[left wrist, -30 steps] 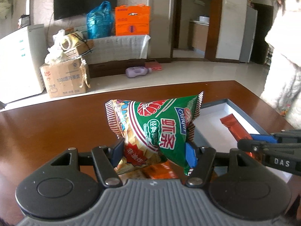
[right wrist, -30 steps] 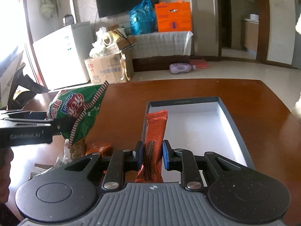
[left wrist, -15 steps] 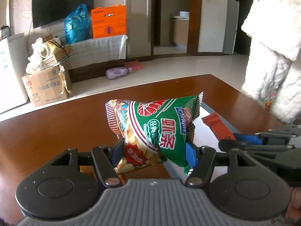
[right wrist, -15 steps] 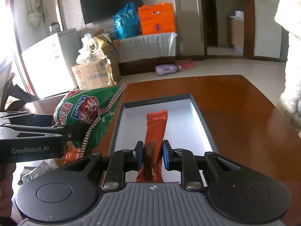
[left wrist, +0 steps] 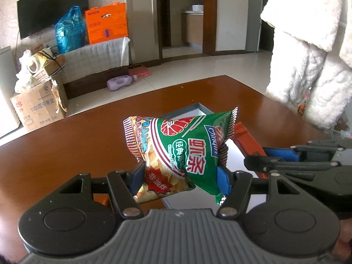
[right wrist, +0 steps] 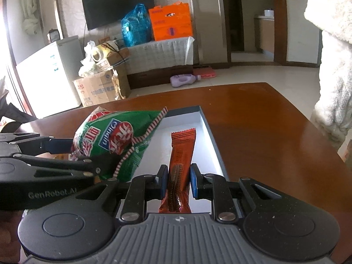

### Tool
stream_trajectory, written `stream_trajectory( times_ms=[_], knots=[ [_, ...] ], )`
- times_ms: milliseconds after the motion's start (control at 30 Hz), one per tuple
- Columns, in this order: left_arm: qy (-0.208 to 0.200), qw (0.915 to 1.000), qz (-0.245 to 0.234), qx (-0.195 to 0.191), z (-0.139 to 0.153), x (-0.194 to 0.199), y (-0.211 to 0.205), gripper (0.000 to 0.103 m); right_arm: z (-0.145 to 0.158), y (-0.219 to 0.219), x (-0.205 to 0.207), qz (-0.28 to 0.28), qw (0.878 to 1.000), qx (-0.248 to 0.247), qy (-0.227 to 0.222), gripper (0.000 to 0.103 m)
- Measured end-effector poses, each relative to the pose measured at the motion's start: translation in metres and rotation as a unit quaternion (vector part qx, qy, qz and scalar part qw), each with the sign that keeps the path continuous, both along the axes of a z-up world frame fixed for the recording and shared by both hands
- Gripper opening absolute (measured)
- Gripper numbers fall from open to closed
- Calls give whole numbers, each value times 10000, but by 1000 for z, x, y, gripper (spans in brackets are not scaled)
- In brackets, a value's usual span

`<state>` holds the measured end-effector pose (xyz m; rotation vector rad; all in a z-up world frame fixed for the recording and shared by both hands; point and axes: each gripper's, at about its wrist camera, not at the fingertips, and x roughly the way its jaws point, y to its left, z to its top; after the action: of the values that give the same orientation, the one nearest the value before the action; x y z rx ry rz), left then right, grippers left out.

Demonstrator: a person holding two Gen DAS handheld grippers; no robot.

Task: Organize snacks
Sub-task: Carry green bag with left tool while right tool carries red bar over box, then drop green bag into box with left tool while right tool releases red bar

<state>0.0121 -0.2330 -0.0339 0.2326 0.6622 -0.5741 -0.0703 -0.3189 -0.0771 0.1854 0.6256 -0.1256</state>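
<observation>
holding two snacks right now, one per claw. left claw is clamped on the green chip bag, pads pressing both sides of its lower half, bag puffed and tilted, carried in the air above the brown desk and over the near left edge of the open box. right claw is clenched on the orange snack bar, gripping it near its lower end, bar standing roughly upright with its top end leaning slightly right, over the white inside of the box. from the right wrist view i see the chip bag just left of the bar, near it but not touching as far as i can tell. box sits flat on the desk, dark rim, white floor. someone in a fluffy white coat stands at the desk's right side. cardboard carton and a purple bottle on the floor beyond.
</observation>
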Motion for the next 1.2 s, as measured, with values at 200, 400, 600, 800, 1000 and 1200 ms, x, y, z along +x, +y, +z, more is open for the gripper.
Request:
stream_trajectory(
  times_ms=[200,400,600,800,1000,1200],
  knots=[
    [76,9998,-143,100,-10,-5,-14,64,-7,-8,-2,-120,9998,-16,156,23],
    [127,9994,-234,237,-20,-6,-25,64,-12,-12,-1,-163,9994,-33,306,23],
    [124,9988,-311,345,-23,-1,-27,65,-17,-9,2,-115,9988,-80,472,23],
    [138,9982,-402,418,-22,5,-28,65,-19,-4,5,-81,9982,-190,556,23],
    [258,9972,-537,462,-23,13,-29,66,-20,-6,9,-38,9978,-226,616,23],
    [314,9958,-635,573,-26,18,-31,70,-23,-3,14,31,9968,-318,739,24]
  ],
)
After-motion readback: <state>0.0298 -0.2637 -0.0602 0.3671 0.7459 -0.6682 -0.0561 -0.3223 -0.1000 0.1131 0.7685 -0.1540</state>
